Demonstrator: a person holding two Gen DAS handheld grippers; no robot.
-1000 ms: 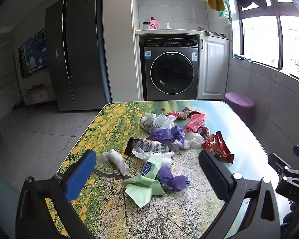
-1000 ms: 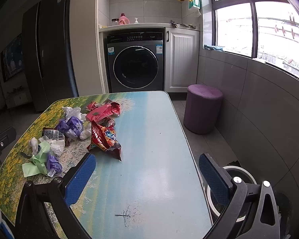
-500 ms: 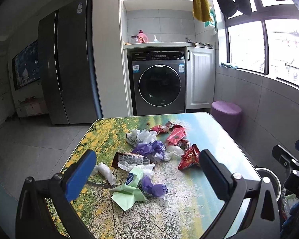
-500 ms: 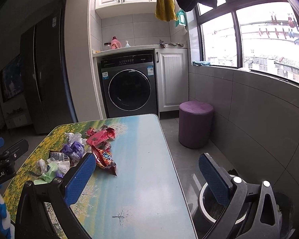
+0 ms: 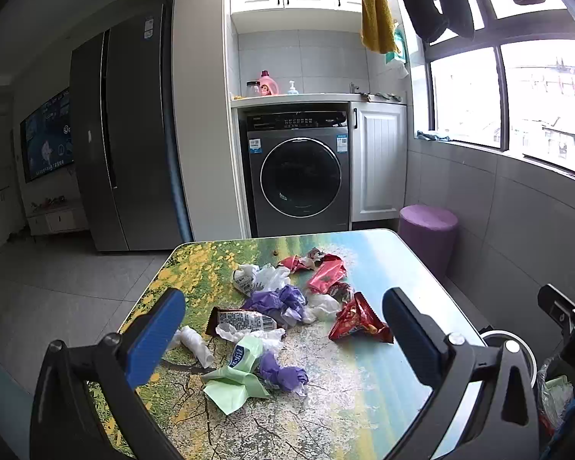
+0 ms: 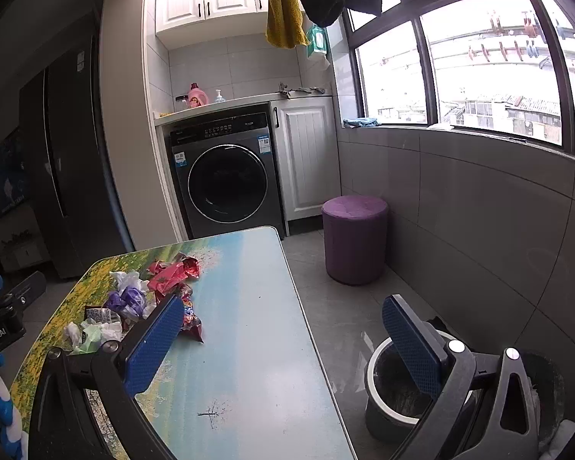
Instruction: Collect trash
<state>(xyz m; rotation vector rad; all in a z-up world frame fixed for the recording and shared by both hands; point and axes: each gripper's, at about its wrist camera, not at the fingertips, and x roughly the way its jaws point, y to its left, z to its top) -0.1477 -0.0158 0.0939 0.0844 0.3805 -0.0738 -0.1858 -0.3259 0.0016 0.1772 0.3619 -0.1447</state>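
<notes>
I hold both tools above the near edge of the table (image 5: 421,268), and nothing is in either of them. My left gripper (image 5: 283,329) stands wide open, its blue pads spread to either side of the lower frame with only the litter showing between them. My right gripper (image 6: 283,341) is spread just as wide and is also empty; through its gap I see bare tabletop and floor.

As far as I can judge, the collecting has barely begun, or not at all. The pile of trash (image 5: 287,306) fills the middle of the left view: a red snack bag (image 5: 358,324) at centre right, a green wrapper (image 5: 235,379) at lower centre, a purple crumpled bag (image 5: 283,373) touching it, a white tissue (image 5: 195,341) to the left, a dark wrapper (image 5: 241,320) above that, and more red and white scraps further up. In the right view the same pile sits at left centre, and the blue half of the table is bare.

The bin (image 6: 387,383) stands on the floor at lower right of the right view, beside the table, partly hidden behind my right finger. I cannot tell what lies inside it. Every piece on the table is left to be picked up and carried across to it.
</notes>
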